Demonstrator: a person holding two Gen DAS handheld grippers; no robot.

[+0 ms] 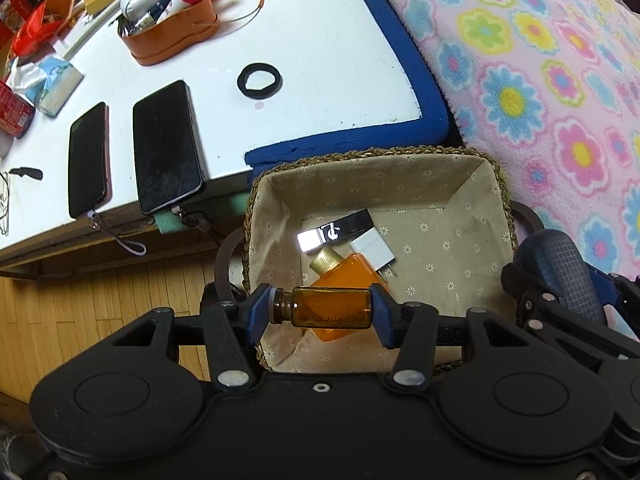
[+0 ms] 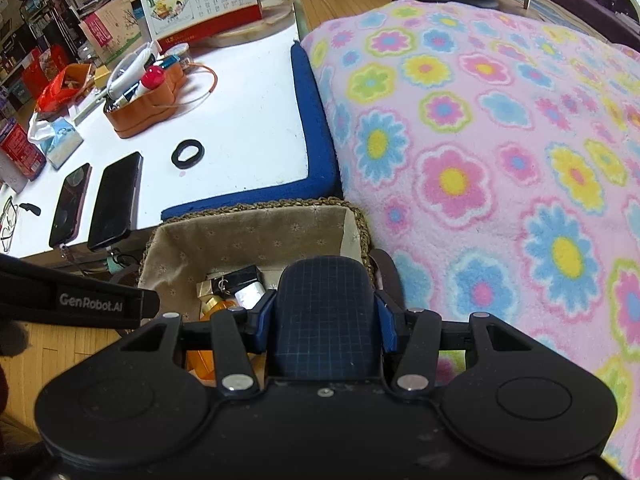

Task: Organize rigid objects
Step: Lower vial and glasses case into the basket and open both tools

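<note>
Left claw (image 1: 323,312) pinches a small amber glass vial (image 1: 328,311) sideways above the fabric-lined woven straw basket (image 1: 496,184), which holds an orange flat bottle (image 1: 352,276), a white plug adapter (image 1: 374,248) and a black-and-silver bar (image 1: 336,232) toward twelve o'clock; right claw (image 2: 326,320) clamps a dark-blue gridded rounded block (image 2: 326,312), whose broad face only the right view shows.

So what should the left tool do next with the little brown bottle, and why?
Probably lower it a bit and let go. The left tool grips the brown bottle sideways right over the basket, where an orange bottle, white plug and black box already lie.
</note>
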